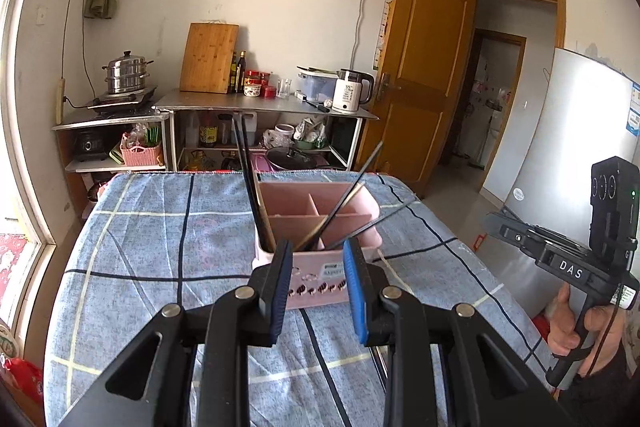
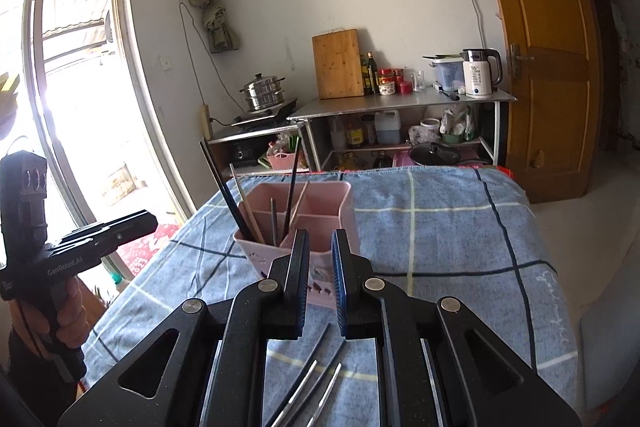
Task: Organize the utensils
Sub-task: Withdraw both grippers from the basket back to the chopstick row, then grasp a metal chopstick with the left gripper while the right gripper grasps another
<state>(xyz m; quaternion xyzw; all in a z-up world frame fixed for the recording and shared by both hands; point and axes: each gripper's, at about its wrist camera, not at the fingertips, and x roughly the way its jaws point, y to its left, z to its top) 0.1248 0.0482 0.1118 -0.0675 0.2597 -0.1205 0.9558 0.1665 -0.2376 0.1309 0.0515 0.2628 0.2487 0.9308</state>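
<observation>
A pink utensil holder [image 1: 320,269] [image 2: 320,199] with several compartments stands on the blue checked tablecloth [image 1: 152,251]. Dark and wooden chopsticks [image 1: 247,183] [image 2: 224,191] stick out of it, some upright, some leaning right. My left gripper [image 1: 318,261] hovers just in front of the holder, open, with nothing between its blue pads [image 1: 353,267]. My right gripper [image 2: 321,243] is also close to the holder, its jaws a narrow gap apart and empty. Two chopsticks with metal tips [image 2: 316,383] lie on the cloth under it. Each view shows the other gripper, held in a hand [image 1: 496,223] [image 2: 148,221].
Behind the table a steel counter [image 1: 264,105] carries a white kettle [image 1: 352,91], a cutting board, bottles and jars; a steamer pot [image 1: 126,73] sits to its left. A wooden door [image 1: 424,67] and a fridge [image 1: 576,131] stand on the right, a window [image 2: 80,67] on the left.
</observation>
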